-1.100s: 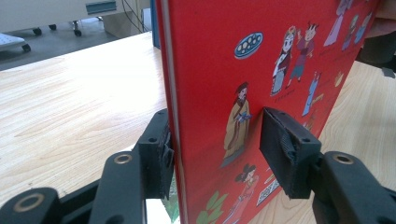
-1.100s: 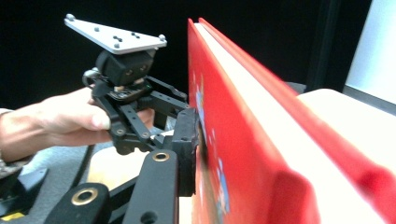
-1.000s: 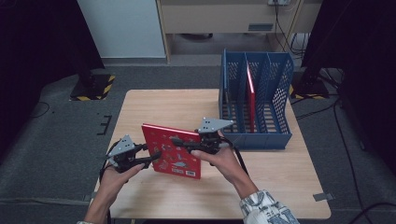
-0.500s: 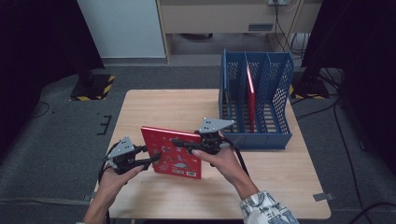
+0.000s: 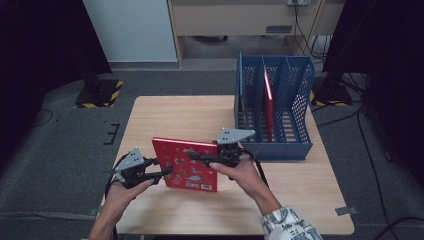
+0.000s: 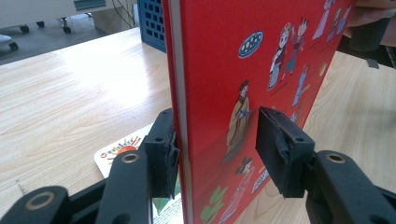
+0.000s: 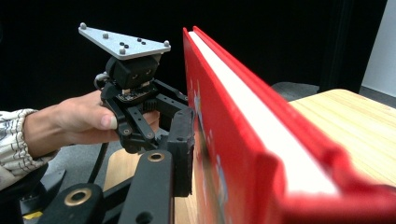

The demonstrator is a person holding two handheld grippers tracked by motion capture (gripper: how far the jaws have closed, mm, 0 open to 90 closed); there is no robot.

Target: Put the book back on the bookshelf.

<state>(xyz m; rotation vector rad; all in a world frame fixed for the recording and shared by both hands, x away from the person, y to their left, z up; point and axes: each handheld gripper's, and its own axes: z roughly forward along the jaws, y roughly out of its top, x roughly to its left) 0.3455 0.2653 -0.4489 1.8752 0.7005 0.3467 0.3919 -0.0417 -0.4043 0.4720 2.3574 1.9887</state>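
The red hardcover picture book [image 5: 186,164] is held upright over the pale wooden desk [image 5: 200,115]; its lower left part is clamped by the left gripper [image 5: 167,172], whose jaws have just been closing on both covers. The right gripper [image 5: 192,157], at the top edge, has just been opening; one pad is seen against the cover, the other is hidden, so its grip cannot be told; were it loosened, the book could be swung about the single hold and dropped flat

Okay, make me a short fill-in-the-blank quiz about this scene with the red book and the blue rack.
1. Both grippers hold the red book standing ____ over the wooden table.
2. The blue file rack already holds one ____ book.
3. In the left gripper view, a ____ lies flat on the table under the held book.

Missing words: upright; red; card
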